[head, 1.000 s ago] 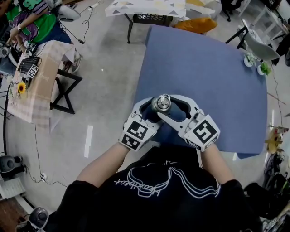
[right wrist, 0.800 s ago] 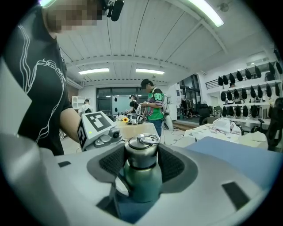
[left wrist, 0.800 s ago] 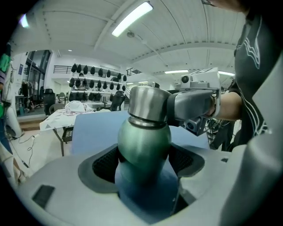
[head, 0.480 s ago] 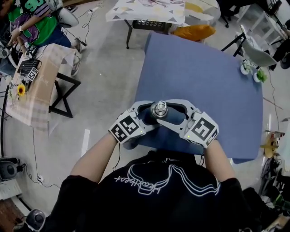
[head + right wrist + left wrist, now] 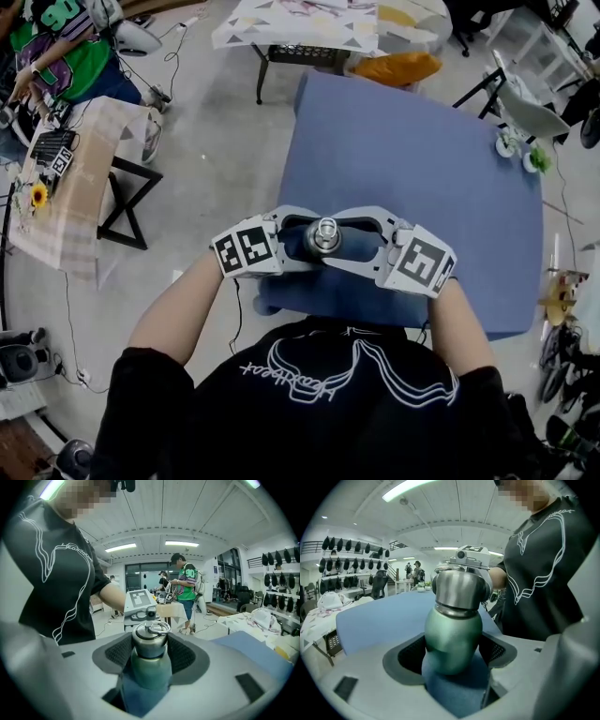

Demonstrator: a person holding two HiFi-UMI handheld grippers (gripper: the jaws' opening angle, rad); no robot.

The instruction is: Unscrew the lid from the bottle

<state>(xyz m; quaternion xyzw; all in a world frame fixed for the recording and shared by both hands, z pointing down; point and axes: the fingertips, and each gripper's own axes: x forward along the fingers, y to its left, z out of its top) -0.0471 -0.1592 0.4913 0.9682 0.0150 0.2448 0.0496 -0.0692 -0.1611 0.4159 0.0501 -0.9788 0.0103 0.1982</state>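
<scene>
Head view: you only get the lid (image 5: 324,233); the body of the bottle (image 5: 452,630) is buried between your jaws. The bottle's base is cut off behind the left gripper (image 5: 452,660) housing, and likewise behind the right gripper (image 5: 150,663) (so whether it touches the surface (image 5: 422,141) can't be told). Part of the surface's near edge is hidden under your torso.

The bottle (image 5: 324,234) stands at the table's (image 5: 422,141) near edge, between left gripper (image 5: 302,236) and right gripper (image 5: 341,239).
</scene>
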